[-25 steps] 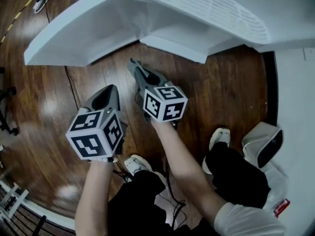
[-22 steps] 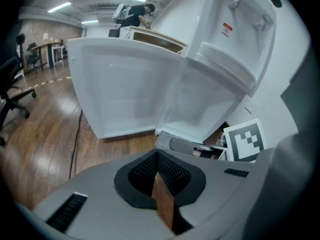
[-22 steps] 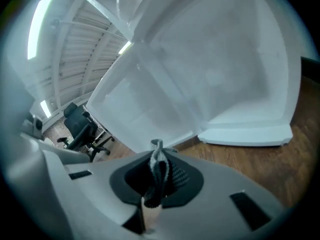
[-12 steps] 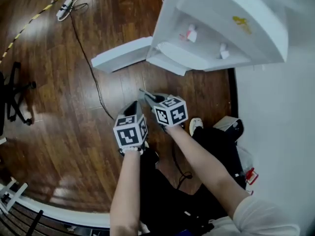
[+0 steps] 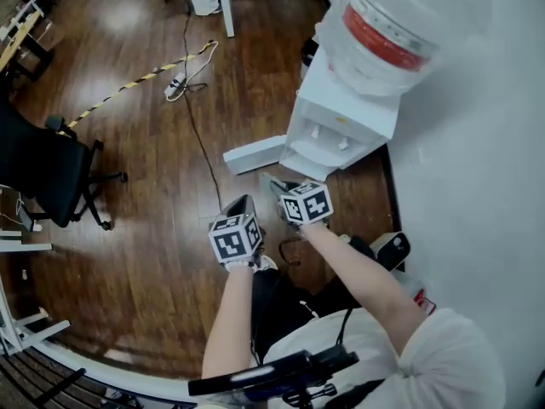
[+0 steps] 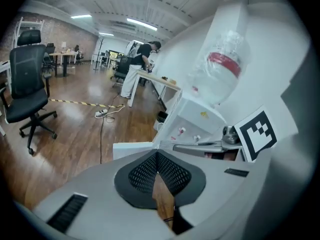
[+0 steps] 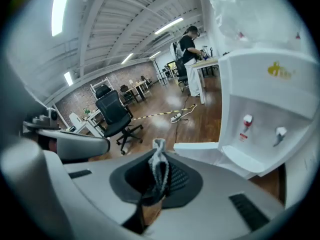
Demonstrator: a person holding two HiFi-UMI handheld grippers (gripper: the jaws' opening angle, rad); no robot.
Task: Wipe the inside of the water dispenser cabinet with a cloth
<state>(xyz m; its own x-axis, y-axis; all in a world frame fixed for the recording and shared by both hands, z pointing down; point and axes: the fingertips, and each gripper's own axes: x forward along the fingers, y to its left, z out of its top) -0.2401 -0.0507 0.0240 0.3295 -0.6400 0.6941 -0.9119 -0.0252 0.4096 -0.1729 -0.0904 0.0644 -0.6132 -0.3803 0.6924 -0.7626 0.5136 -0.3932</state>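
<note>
The white water dispenser point(image 5: 341, 118) stands against the wall with a clear bottle point(image 5: 400, 15) on top. Its lower cabinet door point(image 5: 254, 154) hangs open to the left. My right gripper point(image 5: 271, 180) points at the foot of the dispenser and is shut on a strip of grey cloth point(image 7: 159, 166), which sticks up between the dark pads. My left gripper point(image 5: 244, 201) is beside it, a little farther back, shut with nothing in it point(image 6: 156, 155). The cabinet's inside is hidden in every view; the taps point(image 7: 247, 121) and the door point(image 7: 195, 148) show ahead.
A black office chair point(image 5: 43, 173) stands at the left. A cable and power strip point(image 5: 177, 83) and a yellow-black tape point(image 5: 136, 82) lie on the wooden floor. A white wall point(image 5: 477, 143) runs along the right, with a small white-and-black object point(image 5: 393, 247) at its foot. A person point(image 6: 142, 59) stands at a far desk.
The head view has risen and pulled back, so the whole dispenser with its bottle now shows small. Both grippers have stayed side by side before the open door, still shut.
</note>
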